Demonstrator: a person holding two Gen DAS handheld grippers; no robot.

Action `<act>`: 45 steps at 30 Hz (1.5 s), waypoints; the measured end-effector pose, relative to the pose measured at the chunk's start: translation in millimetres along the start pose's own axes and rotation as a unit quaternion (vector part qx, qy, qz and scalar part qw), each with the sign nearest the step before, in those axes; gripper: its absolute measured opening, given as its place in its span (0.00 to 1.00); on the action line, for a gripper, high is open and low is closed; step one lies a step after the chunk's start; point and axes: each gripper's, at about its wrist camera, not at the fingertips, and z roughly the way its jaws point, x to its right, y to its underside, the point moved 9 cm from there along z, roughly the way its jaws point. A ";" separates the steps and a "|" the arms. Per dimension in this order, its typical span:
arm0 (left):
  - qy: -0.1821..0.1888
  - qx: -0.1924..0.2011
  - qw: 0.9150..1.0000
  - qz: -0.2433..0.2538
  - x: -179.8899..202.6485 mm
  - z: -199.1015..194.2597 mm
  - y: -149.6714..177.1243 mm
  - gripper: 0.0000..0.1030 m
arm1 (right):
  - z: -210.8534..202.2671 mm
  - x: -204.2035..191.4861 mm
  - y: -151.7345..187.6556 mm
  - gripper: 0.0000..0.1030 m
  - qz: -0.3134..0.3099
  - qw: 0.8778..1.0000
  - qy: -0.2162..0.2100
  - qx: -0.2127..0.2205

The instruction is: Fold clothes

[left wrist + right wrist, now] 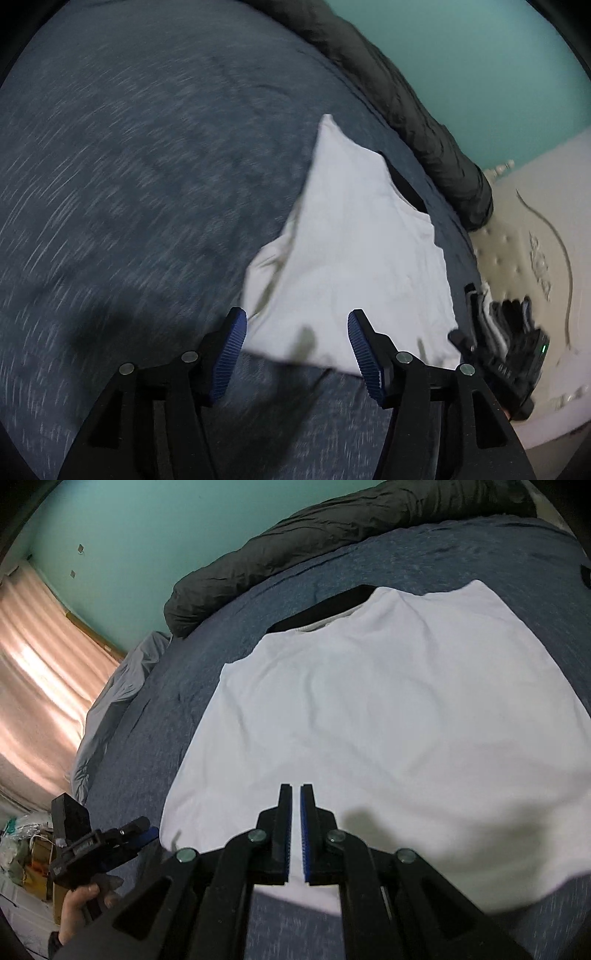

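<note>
In the left wrist view, the left gripper [297, 332] is held with its blue-padded fingers spread wide apart, nothing between them, above the near edge of a white shirt [354, 258] laid on a blue bedspread [147, 184]. The right gripper [498, 347] is seen at the shirt's right edge — its state cannot be told there.

In the right wrist view, the right gripper [296, 805] is brought almost together over the shirt's [388, 709] near hem — whether cloth is pinched cannot be told. A dark rolled duvet [295, 535] is seen beyond.
</note>
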 end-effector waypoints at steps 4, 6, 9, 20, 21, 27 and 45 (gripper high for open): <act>0.006 -0.008 1.000 -0.025 -10.6 3.1 9.0 0.62 | -9.8 6.6 14.8 0.04 0.002 1.000 -0.002 0.004; 0.010 -0.012 0.999 -0.038 -15.9 4.7 13.5 0.62 | -15.9 12.2 18.4 0.04 0.005 1.000 -0.002 0.009; 0.011 -0.014 0.999 -0.038 -13.2 8.8 17.7 0.62 | -26.9 21.6 22.3 0.04 0.011 1.000 -0.002 0.020; 0.039 0.004 0.997 -0.065 -2.3 38.6 12.9 0.18 | -61.3 72.6 20.4 0.04 0.061 0.995 -0.008 0.076; 0.039 0.005 0.997 -0.068 -2.1 41.4 12.3 0.18 | -64.7 77.7 19.1 0.04 0.066 0.995 -0.007 0.080; 0.044 0.019 0.997 -0.053 13.4 42.7 5.1 0.10 | -84.9 108.5 10.5 0.04 0.097 0.990 -0.002 0.104; 0.081 0.015 0.992 0.094 177.1 46.6 -10.6 0.09 | -113.3 158.8 2.3 0.05 0.144 0.981 -0.008 0.126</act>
